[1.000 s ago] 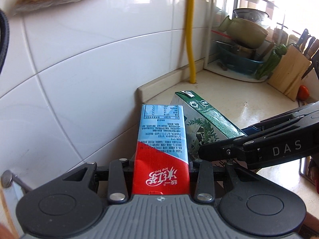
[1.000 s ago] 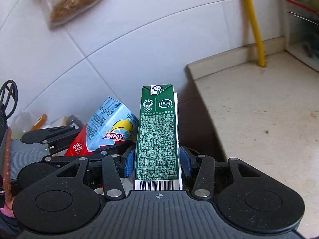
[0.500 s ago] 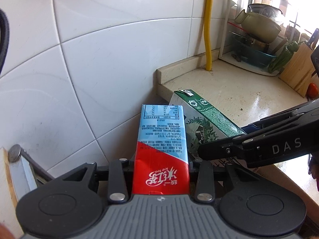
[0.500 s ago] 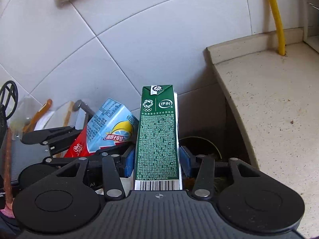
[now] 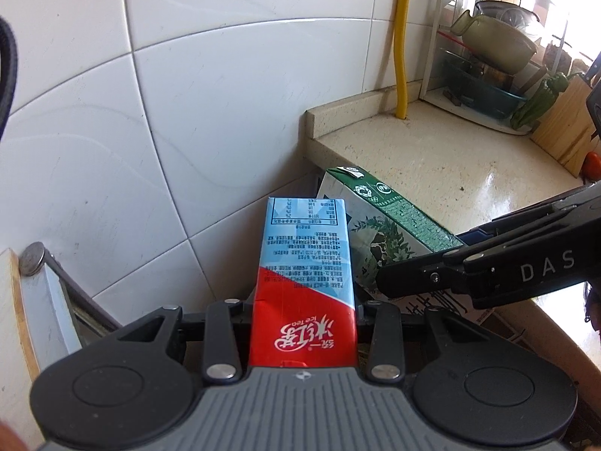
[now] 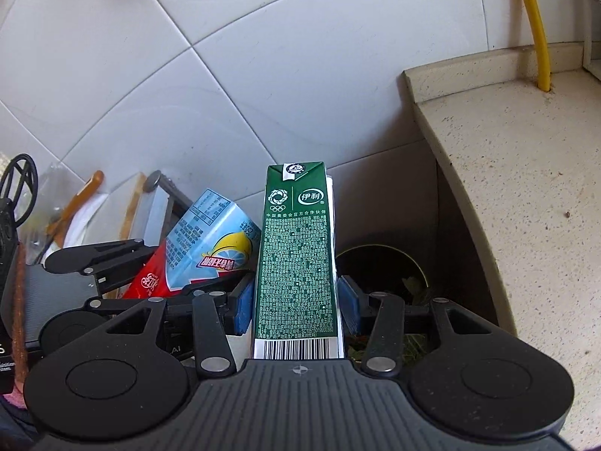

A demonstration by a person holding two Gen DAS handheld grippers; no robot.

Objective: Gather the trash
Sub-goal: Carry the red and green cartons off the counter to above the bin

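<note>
Right wrist: both grippers stay clamped on cartons, now lower, bin [image 6: 379, 263] more exposed.

Tea carton [image 5: 304, 285] left of milk carton [image 6: 296, 263], bin [image 6: 379, 263] below (beside the counter [image 6: 526, 195])

The right gripper [image 6: 296, 302] clamps a green milk carton [image 6: 295, 259] between its blue pads [image 6: 347, 302], the carton upright with its barcode end nearest the camera; just left of it, the left gripper [image 6: 150, 282] grips a red-and-blue iced tea carton [image 6: 204, 251], tilted toward the green one. Below and right of the cartons sits a dark round bin [image 6: 383, 267] holding some green scraps, tucked under the speckled countertop [image 6: 526, 188]; a yellow pipe [image 6: 535, 26] runs up the white tiled wall [image 6: 263, 75].
</note>
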